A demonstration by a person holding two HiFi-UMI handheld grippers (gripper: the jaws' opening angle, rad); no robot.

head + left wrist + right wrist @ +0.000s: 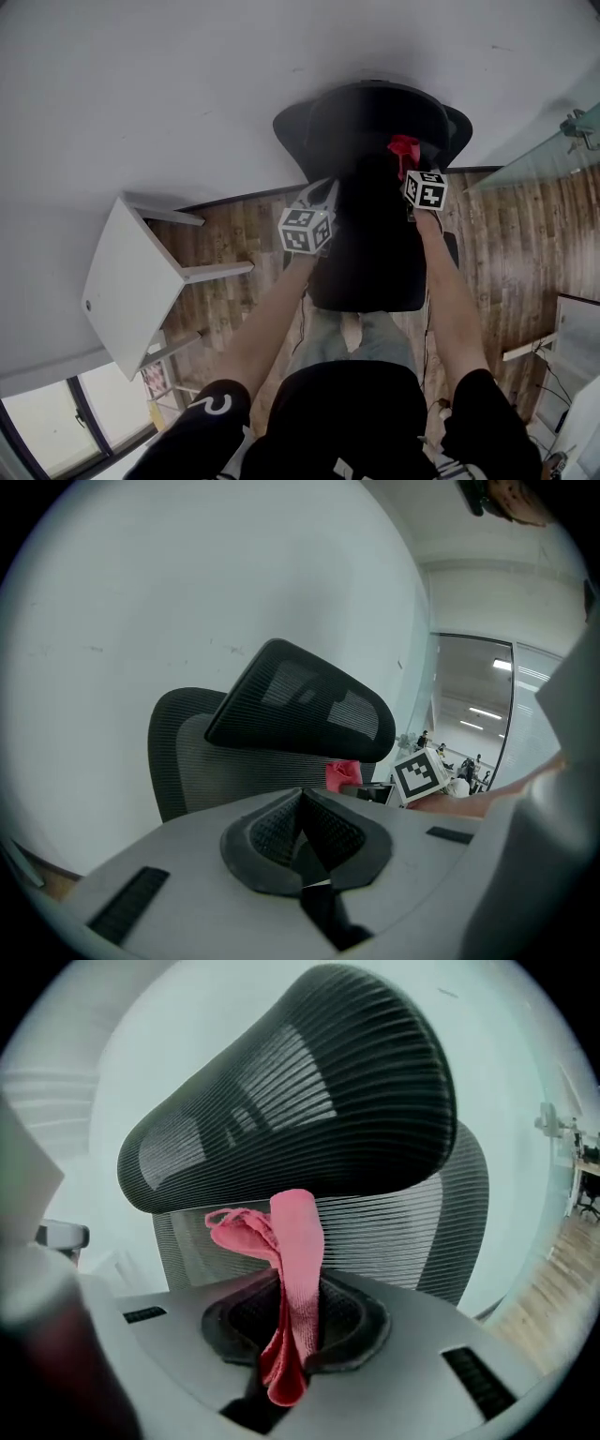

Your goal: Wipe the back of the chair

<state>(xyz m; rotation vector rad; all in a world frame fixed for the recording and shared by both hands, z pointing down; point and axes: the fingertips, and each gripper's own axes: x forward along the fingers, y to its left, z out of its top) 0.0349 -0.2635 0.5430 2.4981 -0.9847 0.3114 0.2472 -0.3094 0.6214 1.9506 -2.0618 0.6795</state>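
A black mesh office chair (375,141) stands against the white wall, seat toward me. Its headrest (300,1091) and ribbed backrest (394,1232) fill the right gripper view. My right gripper (405,167) is shut on a pink cloth (292,1269), which sticks up from the jaws just below the headrest; the same cloth (404,148) shows red in the head view. My left gripper (323,195) is shut with nothing in it, held to the left of the backrest (187,761) and apart from it. The left gripper view also catches the cloth (342,775).
A white table (127,281) stands to the left on the wood floor (506,234). A glass partition (553,150) runs along the right. Cables trail on the floor near the chair base. The wall is close behind the chair.
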